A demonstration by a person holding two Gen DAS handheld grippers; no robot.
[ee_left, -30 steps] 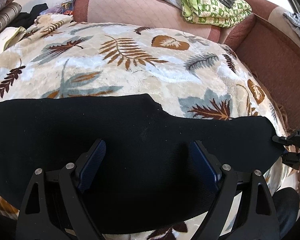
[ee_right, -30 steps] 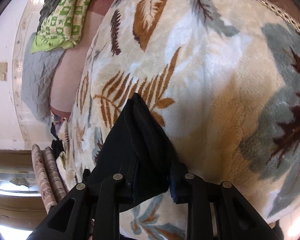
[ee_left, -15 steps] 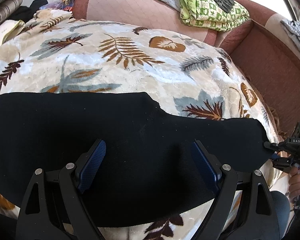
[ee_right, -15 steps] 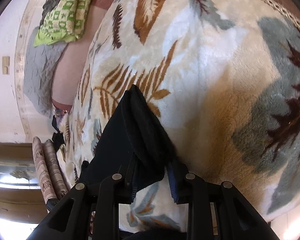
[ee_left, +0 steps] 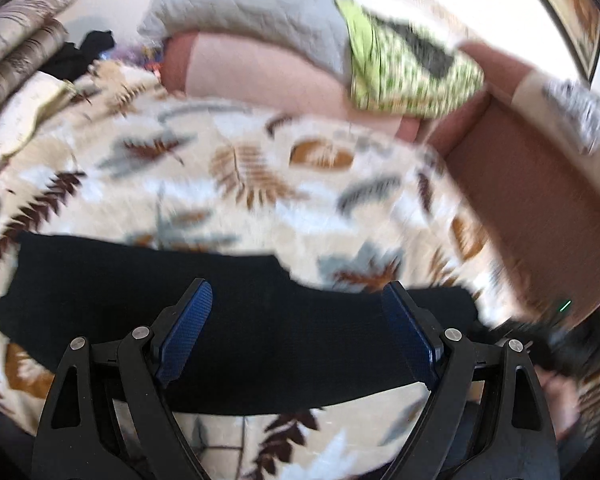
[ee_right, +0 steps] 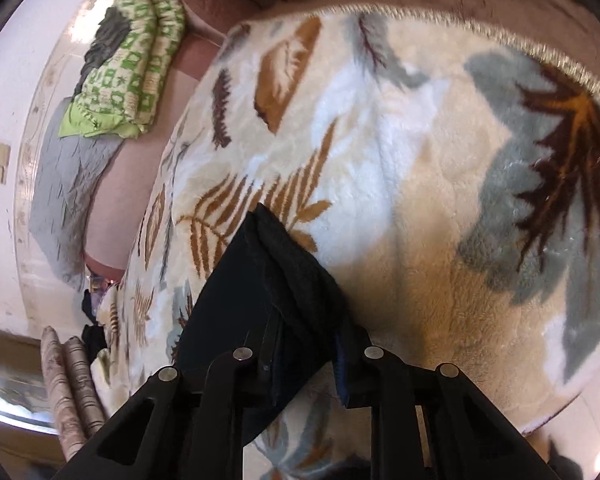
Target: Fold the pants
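Black pants (ee_left: 236, 300) lie stretched across a cream leaf-print blanket (ee_left: 260, 184). My left gripper (ee_left: 296, 312) is open, its blue pads (ee_left: 188, 328) apart above the middle of the pants, holding nothing. My right gripper (ee_right: 304, 336) is shut on one end of the pants (ee_right: 276, 272), the cloth bunched between its fingers. The right gripper also shows dimly, blurred, at the right end of the pants in the left wrist view (ee_left: 540, 340).
The blanket (ee_right: 420, 160) covers a bed or sofa with brown-pink upholstery (ee_left: 520, 184). A folded green patterned cloth (ee_left: 412, 72) and a grey quilt (ee_left: 252, 12) lie at the back. Rolled patterned fabric (ee_left: 16, 52) stands at the far left.
The left gripper has drawn back and lifted, open throughout; its view is motion-blurred and the pants look smaller. The right gripper stays shut on the pants' end.
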